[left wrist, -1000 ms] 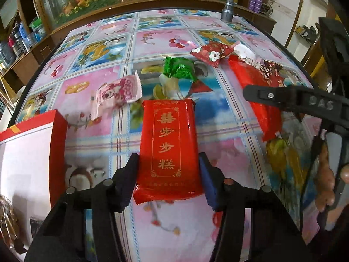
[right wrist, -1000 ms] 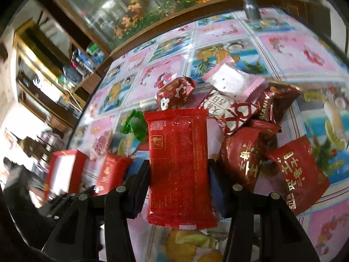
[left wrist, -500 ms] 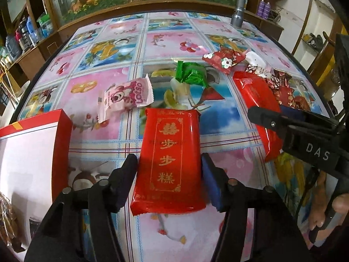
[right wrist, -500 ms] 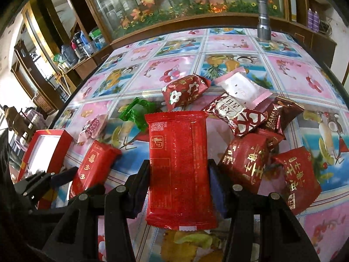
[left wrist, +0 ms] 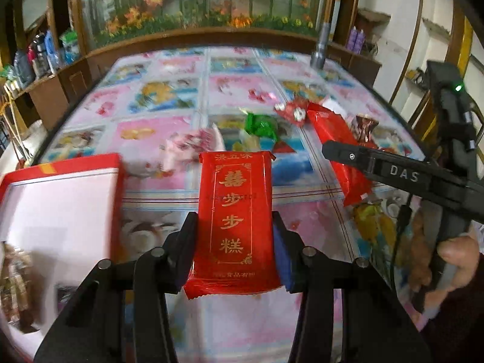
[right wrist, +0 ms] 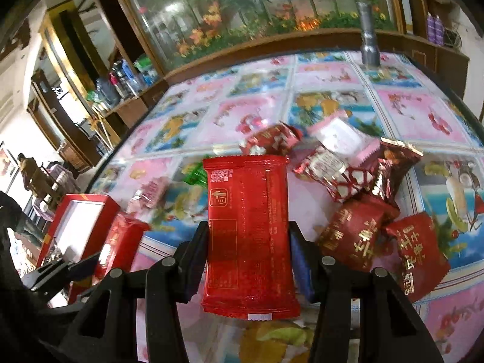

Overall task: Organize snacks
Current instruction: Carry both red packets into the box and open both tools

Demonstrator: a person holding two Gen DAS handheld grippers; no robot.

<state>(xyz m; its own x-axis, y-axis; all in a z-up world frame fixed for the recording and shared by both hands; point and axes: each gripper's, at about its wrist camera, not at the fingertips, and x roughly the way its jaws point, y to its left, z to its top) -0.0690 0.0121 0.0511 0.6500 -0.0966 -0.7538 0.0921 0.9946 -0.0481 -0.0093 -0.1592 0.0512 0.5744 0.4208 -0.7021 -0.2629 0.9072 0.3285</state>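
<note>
Gripping a long red packet with gold characters (left wrist: 234, 227) between my left fingers (left wrist: 234, 254), I see both pads pressed against its sides low in the centre of the left wrist frame, and the jaws are closing tighter on it. At the left edge of that frame stands the red box (left wrist: 116, 199) with its pale inside, a few wrapped sweets blurred in its lower corner. Beyond the packet, in the middle of the frame, lie a pink wrapped snack (left wrist: 187, 148) and a green wrapped sweet (left wrist: 261, 124) on the tabletop (left wrist: 169, 90), which is covered in a pink and blue picture cloth. My right fingers (right wrist: 248, 260) are clenched on a second red packet (right wrist: 248, 227), its printed back facing the camera, held lengthwise at the centre of the right wrist frame. To its right sits a pile of snacks: two dark red pouches with gold writing (right wrist: 354, 239), a red and white heart-patterned pack (right wrist: 332, 172), a pink and white sachet (right wrist: 341, 136) and a brown foil one (right wrist: 393, 163), touching or overlapping one another. A metal torch (right wrist: 367, 34) stands upright at the far edge, upper right. My own hand (left wrist: 453, 254) shows at the right edge of the left wrist frame, around the other gripper's handle.
</note>
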